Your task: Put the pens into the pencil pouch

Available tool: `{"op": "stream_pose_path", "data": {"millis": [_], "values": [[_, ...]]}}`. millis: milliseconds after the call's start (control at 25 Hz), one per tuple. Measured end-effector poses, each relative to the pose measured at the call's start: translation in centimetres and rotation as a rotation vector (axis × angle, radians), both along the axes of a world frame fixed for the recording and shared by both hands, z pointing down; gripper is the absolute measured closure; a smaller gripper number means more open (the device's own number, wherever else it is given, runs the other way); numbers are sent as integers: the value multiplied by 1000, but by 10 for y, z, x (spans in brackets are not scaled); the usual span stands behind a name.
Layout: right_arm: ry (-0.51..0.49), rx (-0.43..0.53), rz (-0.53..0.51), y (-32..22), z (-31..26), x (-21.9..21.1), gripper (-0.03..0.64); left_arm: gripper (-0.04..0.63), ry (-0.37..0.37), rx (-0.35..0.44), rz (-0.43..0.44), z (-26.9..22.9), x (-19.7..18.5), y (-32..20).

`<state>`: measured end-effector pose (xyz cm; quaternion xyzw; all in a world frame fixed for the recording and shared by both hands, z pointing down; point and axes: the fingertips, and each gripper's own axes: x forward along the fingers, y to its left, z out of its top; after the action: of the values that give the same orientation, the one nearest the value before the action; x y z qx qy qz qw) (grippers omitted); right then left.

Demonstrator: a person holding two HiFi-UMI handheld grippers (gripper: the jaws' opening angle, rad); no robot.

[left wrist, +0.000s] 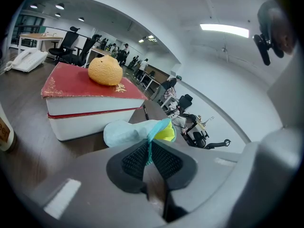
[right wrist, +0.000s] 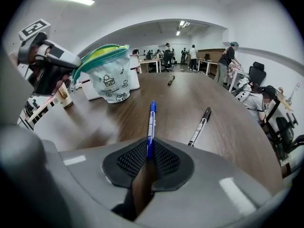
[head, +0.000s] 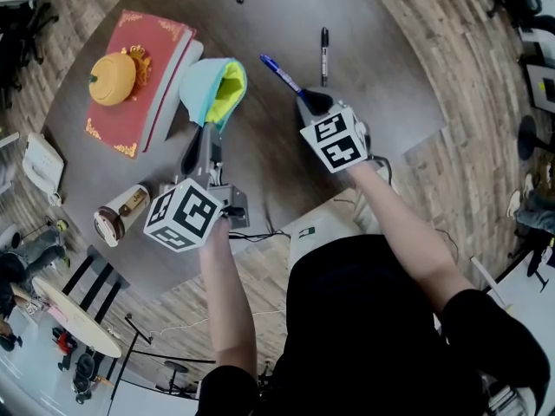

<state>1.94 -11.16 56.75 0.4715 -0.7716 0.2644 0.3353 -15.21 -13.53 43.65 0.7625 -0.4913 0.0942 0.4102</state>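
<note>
table (head: 286,24): dark wood grain, smooth, with a soft sheen.
pencil pouch (head: 212,89), 11 o'clock on the table: matt cloth, pale blue outside, yellow lining.
blue pen (head: 279,73): smooth, glossy plastic.
black pen (head: 324,52), 1 o'clock: plastic, faintly shiny.
book (head: 143,76), 10 o'clock: matt red cover with gilt ornament and paper page edges.
orange ornament (head: 113,78) on the book: matt, finely pitted.
left gripper (head: 201,146) and right gripper (head: 310,100): matt grey plastic shells.
pads (right wrist: 130,161): black, ribbed, rubbery.
floor (head: 451,42): wood planks, dull.
</note>
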Motion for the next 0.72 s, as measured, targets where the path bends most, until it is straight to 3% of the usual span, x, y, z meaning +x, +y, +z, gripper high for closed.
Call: {"op": "stream_pose_path", "data": {"millis": [720], "values": [[-21,59,10,9,-58,18,574,571,40,-51,-43,-1,2,10]]}}
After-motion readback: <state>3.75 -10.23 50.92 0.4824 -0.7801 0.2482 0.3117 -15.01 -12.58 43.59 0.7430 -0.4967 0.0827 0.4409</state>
